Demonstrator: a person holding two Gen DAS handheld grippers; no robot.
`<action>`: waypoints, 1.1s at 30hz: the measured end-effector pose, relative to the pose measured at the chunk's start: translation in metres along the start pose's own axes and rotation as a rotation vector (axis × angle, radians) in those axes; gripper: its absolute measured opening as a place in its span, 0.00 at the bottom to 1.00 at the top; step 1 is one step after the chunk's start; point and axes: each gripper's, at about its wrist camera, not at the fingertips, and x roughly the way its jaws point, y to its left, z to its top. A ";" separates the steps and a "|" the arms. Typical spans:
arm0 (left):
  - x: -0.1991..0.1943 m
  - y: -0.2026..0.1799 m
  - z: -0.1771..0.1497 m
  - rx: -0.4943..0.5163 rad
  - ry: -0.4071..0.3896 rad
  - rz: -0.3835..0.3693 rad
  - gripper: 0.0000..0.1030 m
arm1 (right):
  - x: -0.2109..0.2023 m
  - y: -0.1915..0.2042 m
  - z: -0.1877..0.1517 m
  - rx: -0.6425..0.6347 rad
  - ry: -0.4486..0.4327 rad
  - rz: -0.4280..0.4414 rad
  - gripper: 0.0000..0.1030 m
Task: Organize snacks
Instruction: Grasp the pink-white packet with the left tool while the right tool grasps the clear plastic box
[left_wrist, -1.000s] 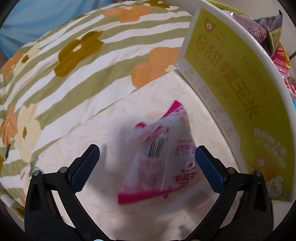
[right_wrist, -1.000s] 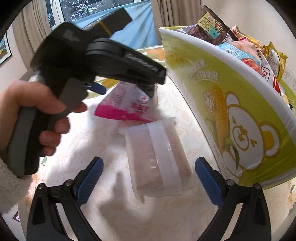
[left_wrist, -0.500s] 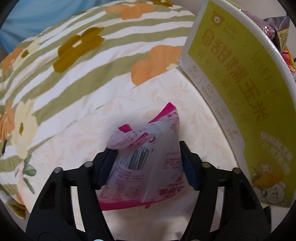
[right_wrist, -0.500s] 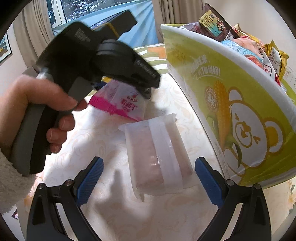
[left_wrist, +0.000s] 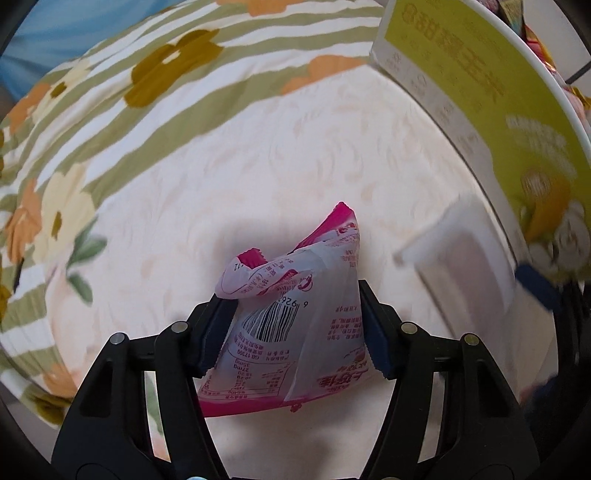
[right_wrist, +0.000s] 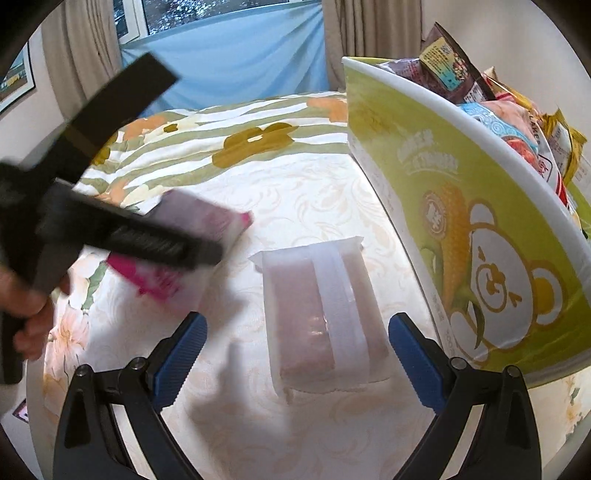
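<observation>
A pink and white snack packet (left_wrist: 291, 280) with a barcode sits crumpled between the blue pads of my left gripper (left_wrist: 295, 326), which is shut on it. It hangs just above the cream tablecloth (left_wrist: 258, 166). In the right wrist view the same packet (right_wrist: 159, 280) shows blurred at the left, under the black body of the left tool (right_wrist: 129, 236) that a hand holds. My right gripper (right_wrist: 297, 332) is open, its fingers either side of a translucent white packet (right_wrist: 317, 306) lying flat on the cloth, not touching it.
A tall green and white box (right_wrist: 480, 221) with a bear and corn print stands at the right, filled with several snack bags (right_wrist: 450, 70). A floral striped cloth (right_wrist: 240, 140) covers the far side. Blue fabric and curtains hang behind.
The left gripper closed on the pink packet, then carried it leftward away from the box. The right gripper stayed open over the white packet.
</observation>
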 end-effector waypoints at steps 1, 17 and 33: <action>-0.001 -0.001 -0.006 0.001 0.003 -0.002 0.59 | 0.002 0.001 0.000 -0.011 0.005 0.000 0.93; -0.015 -0.005 -0.056 -0.038 -0.016 -0.020 0.58 | 0.026 -0.004 0.012 -0.142 0.072 -0.024 0.76; -0.036 0.010 -0.087 -0.125 -0.062 -0.079 0.45 | 0.017 0.004 0.014 -0.187 0.091 -0.001 0.57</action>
